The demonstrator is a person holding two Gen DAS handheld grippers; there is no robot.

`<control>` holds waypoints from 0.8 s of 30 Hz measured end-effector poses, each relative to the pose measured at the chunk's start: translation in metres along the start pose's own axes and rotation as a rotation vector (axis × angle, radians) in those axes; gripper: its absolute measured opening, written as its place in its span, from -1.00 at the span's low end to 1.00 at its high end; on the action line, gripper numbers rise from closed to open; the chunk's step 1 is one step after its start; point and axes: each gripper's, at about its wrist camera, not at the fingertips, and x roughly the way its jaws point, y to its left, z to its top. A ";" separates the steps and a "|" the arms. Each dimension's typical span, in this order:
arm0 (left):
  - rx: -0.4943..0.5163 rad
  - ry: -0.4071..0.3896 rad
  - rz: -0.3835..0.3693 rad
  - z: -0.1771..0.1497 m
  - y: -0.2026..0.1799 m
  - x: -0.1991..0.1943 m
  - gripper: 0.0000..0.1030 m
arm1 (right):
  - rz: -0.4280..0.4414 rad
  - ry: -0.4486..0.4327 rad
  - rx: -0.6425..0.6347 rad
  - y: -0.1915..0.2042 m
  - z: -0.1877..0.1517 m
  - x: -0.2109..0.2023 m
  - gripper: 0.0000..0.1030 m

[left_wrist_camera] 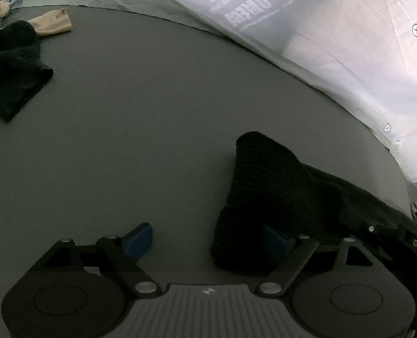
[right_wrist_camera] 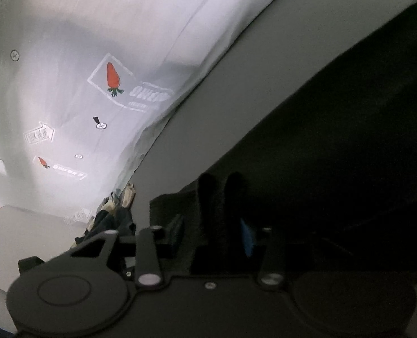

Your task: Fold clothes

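Observation:
A black ribbed sock [left_wrist_camera: 267, 186] lies on the grey table [left_wrist_camera: 152, 129], stretching to the right. My left gripper [left_wrist_camera: 208, 239] is open; its right finger [left_wrist_camera: 276, 238] is tucked under the sock's near end and its left finger [left_wrist_camera: 139, 239] is bare on the table. In the right wrist view black cloth [right_wrist_camera: 219, 197] stands folded between the fingers of my right gripper [right_wrist_camera: 212, 233]. The jaws stand apart around it; whether they pinch it I cannot tell. A large black garment [right_wrist_camera: 349, 129] fills the right of that view.
A black sock [left_wrist_camera: 8, 70] and a beige sock [left_wrist_camera: 53, 22] lie at the table's far left. A white sheet with carrot prints [left_wrist_camera: 307, 22] runs along the table's far edge. A heap of mixed clothes [right_wrist_camera: 115, 214] and a white box [right_wrist_camera: 28, 239] lie left of my right gripper.

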 end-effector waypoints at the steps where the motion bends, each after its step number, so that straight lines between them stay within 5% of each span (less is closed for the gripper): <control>1: -0.002 -0.001 0.003 0.000 -0.001 0.001 0.70 | 0.000 0.000 -0.008 0.002 0.000 0.001 -0.75; 13: 0.035 -0.054 0.076 0.005 -0.045 -0.012 0.69 | 0.018 -0.151 -0.094 0.017 0.020 -0.064 -0.80; 24: 0.154 -0.059 0.125 -0.012 -0.125 0.012 0.69 | -0.132 -0.192 -0.074 -0.039 0.068 -0.135 -0.80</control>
